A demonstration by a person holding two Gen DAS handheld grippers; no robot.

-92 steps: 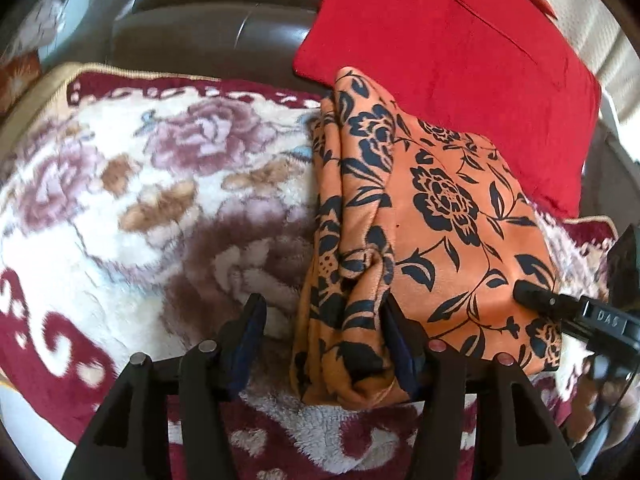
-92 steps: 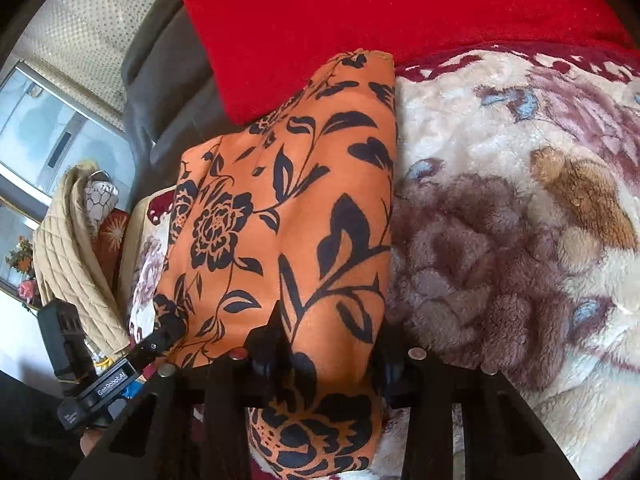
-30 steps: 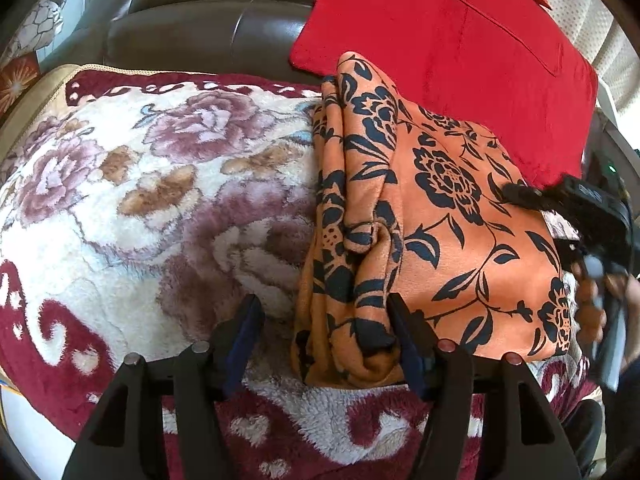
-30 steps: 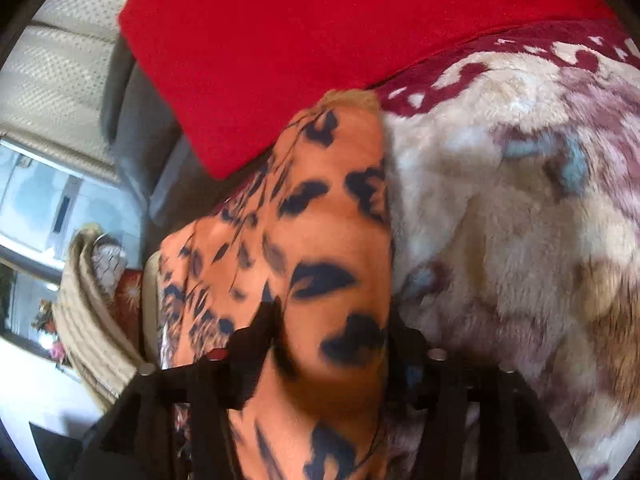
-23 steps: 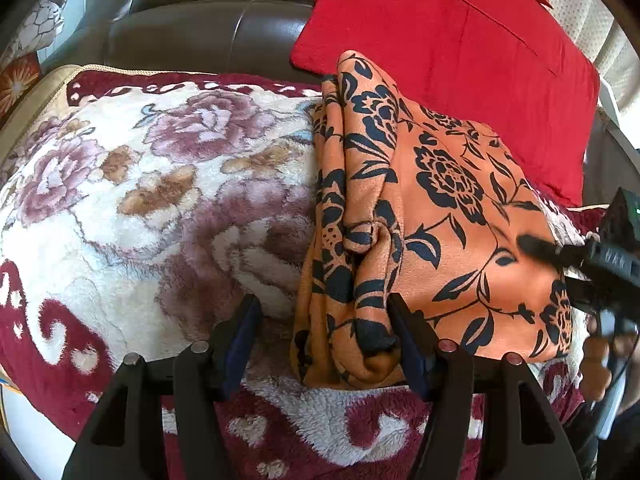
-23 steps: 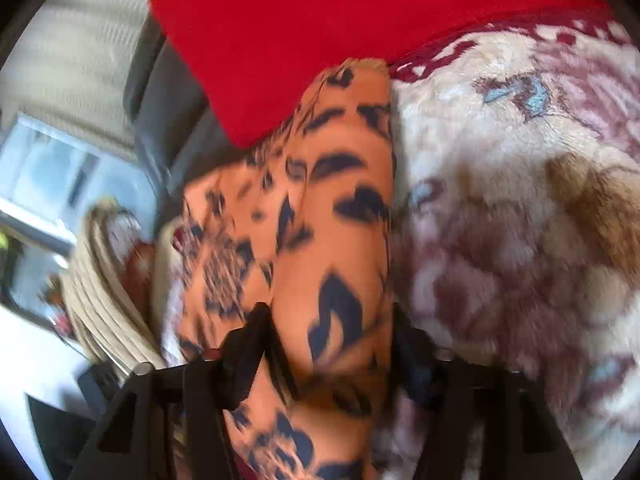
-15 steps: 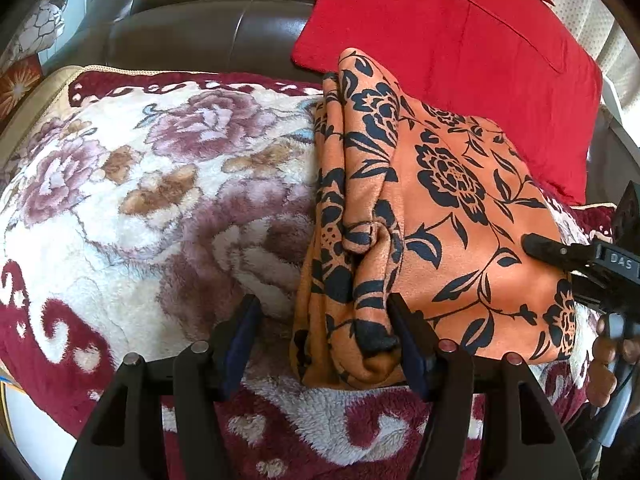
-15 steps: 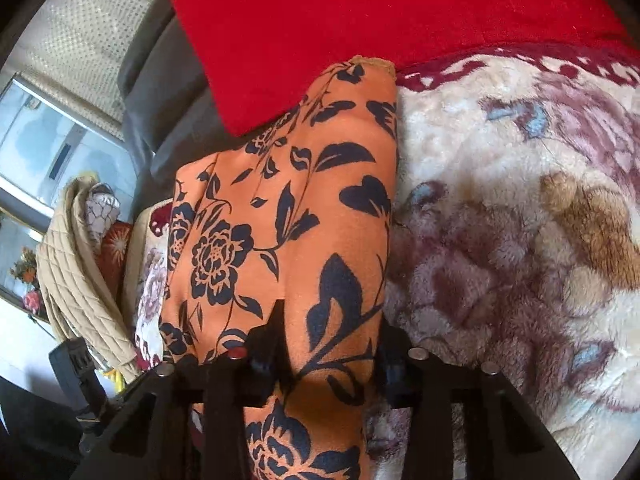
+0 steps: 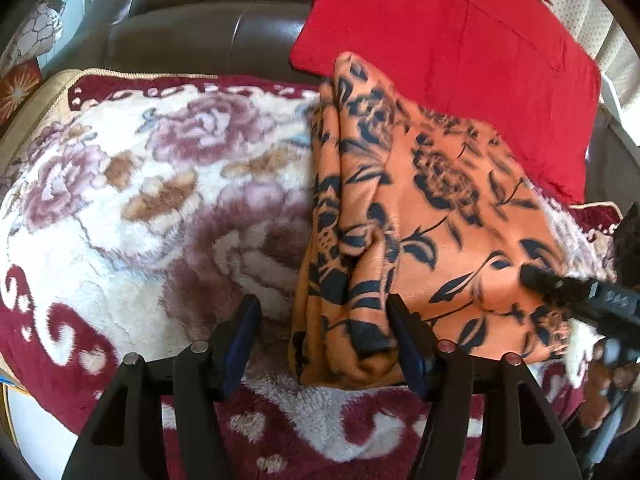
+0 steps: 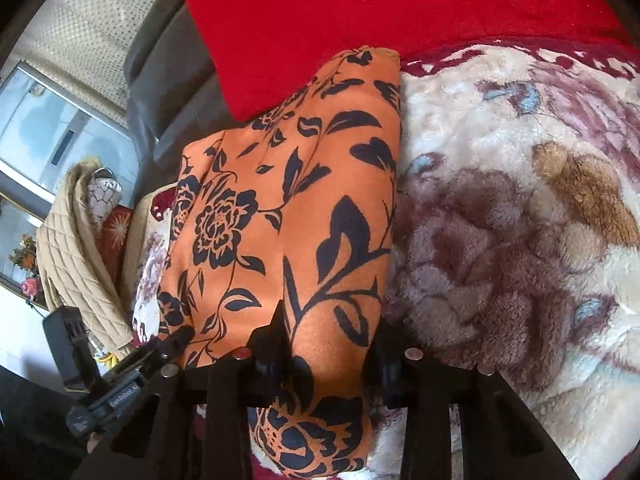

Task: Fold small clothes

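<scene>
Right claw [image 10: 330,340] closing on the folded orange floral garment [image 10: 288,216]; left claw [image 9: 324,330] released, straddling its edge on the floral blanket [image 9: 132,200].

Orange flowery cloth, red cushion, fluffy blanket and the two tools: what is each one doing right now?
Orange flowery cloth: folded into a bundle, lying on the blanket, its top corner against the cushion.
Left tool: open, one edge of the cloth between its fingers.
Right tool: closing, the cloth's other edge between its fingers.
Red cushion: propped against the dark sofa back.
Fluffy blanket: spread flat over the seat.
</scene>
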